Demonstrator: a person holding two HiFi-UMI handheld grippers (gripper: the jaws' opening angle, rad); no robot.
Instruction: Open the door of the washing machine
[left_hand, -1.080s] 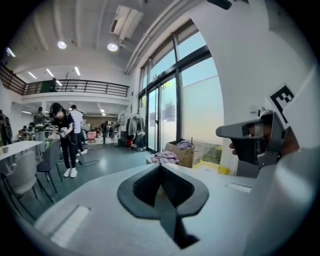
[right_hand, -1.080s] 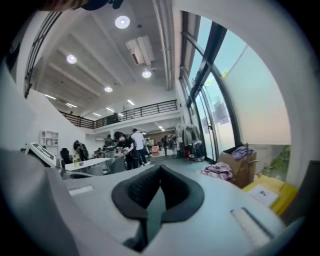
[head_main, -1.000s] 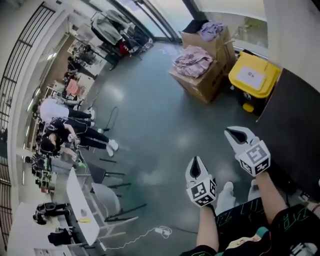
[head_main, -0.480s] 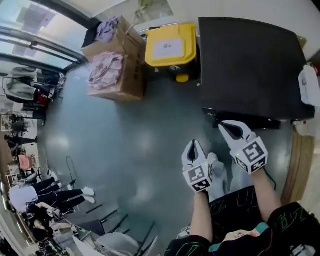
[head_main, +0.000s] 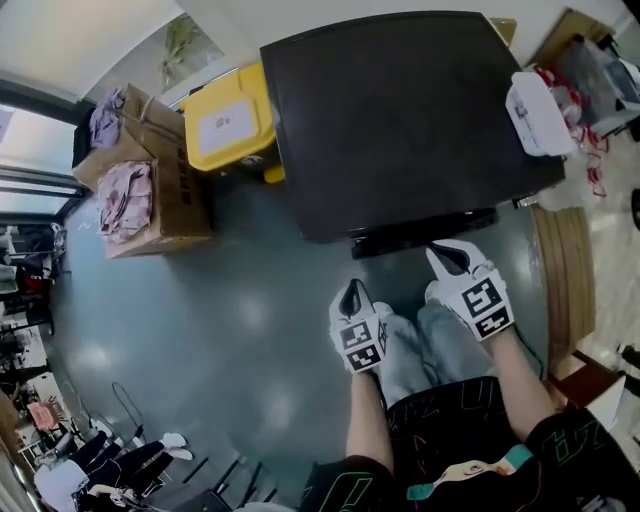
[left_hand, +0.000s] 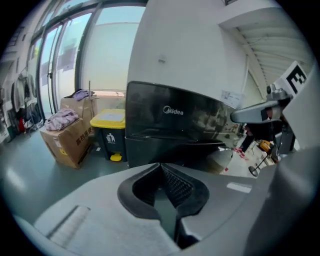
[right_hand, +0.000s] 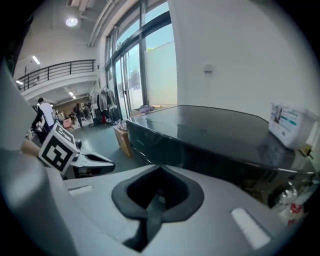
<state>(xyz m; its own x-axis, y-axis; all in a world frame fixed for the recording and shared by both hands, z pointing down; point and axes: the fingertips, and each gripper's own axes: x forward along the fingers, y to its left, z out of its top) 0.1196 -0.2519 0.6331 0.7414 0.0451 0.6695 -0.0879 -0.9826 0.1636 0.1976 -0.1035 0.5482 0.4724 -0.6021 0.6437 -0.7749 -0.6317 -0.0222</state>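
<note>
Black and glossy, the washing machine (head_main: 400, 110) fills the 12 o'clock sector of the head view, its top panel lying flat. Its front lip (head_main: 420, 232) runs just ahead of both grippers, and neither touches it. The left gripper (head_main: 350, 288) sits near centre at about 5 o'clock, its fingers pressed together with nothing between them. The right gripper (head_main: 447, 256) is at 3 o'clock, closer to the lip, and its fingers are likewise together and empty. Open grey floor (head_main: 230, 330) spreads from 7 to 9 o'clock, the widest free room. A yellow-lidded bin (head_main: 225, 125) stands at 11 o'clock, hard against the machine's left side. Cardboard boxes (head_main: 150, 190) heaped with clothes crowd just beyond it at 10 o'clock. On the right, a wooden strip (head_main: 560, 290) borders the floor at 3 o'clock, leaving only a narrow lane beside the machine. A white container (head_main: 540, 112) rests on the machine's top at the right-hand corner, 2 o'clock. The person's knees are directly below the grippers at 6 o'clock.
</note>
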